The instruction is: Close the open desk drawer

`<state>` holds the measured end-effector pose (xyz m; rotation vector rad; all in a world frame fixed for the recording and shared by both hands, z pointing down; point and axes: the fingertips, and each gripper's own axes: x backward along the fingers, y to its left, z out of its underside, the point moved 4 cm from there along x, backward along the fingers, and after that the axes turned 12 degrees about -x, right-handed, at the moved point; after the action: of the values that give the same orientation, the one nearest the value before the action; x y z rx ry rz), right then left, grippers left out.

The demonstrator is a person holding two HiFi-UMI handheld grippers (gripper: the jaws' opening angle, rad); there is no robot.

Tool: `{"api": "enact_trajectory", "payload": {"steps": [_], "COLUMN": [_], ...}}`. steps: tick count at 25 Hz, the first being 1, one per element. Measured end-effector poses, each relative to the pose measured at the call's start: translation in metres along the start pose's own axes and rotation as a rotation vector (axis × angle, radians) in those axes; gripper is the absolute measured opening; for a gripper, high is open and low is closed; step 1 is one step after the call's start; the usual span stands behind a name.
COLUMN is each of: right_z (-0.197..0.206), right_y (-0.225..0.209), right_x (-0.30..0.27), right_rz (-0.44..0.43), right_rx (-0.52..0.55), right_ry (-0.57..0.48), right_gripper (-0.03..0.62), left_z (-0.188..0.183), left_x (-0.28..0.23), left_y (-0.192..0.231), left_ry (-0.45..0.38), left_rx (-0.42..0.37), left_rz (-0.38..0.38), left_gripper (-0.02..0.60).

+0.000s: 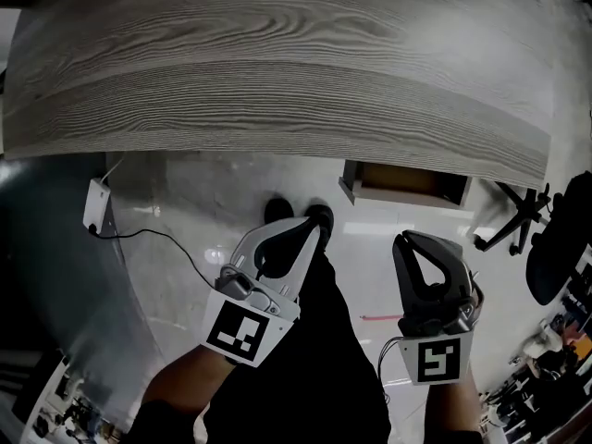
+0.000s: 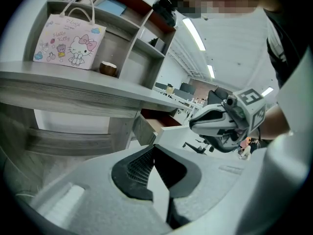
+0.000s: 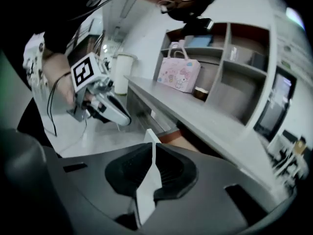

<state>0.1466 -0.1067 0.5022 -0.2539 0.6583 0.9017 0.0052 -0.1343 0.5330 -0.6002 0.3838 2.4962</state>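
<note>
The drawer stands open under the desk, on the right side. The left gripper and right gripper are nearer, apart from it, with jaws together, holding nothing.

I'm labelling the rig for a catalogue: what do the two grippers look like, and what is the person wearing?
Left gripper: light grey shell, black ribbed pads. Right gripper: dark grey all over. Each carries a cube with black-and-white square markers. A thin black cable hangs at the left one. The person wears a white printed sleeve and dark trousers.
</note>
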Motion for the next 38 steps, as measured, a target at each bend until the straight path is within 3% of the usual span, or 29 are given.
{"api": "enact_trajectory", "payload": {"steps": [4,6,13,20,38], "right_z": [0.022,0.026,0.035,0.051,0.026], "right_y": [-0.005,-0.015,-0.014,-0.018,-0.068], "right_x": [-0.007,-0.013,-0.032,-0.036,-0.072], "right_rz": [-0.018,0.018,0.036,0.120,0.187], "right_rx": [-0.392,-0.473,-0.525,-0.613,-0.654], "right_ry": [-0.060,-0.102,-0.124,-0.155,-0.241], "right_gripper": [0.021,0.021,0.017,0.012,0.012], "left_z": [0.005,0.006,0.009,0.016,0.010], "left_x": [-0.003,-0.004,-0.009,-0.013,-0.022], "left_y": [-0.001,-0.001,0.000,-0.001,0.007], "left_ry": [0.010,0.015,0.033,0.050,0.043], "left_rx": [0.034,0.035,0.032,0.056,0.056], "left_rz": [0.002,0.002,0.018,0.019,0.033], "left_gripper": [0.008,0.008,0.008,0.008,0.008]}}
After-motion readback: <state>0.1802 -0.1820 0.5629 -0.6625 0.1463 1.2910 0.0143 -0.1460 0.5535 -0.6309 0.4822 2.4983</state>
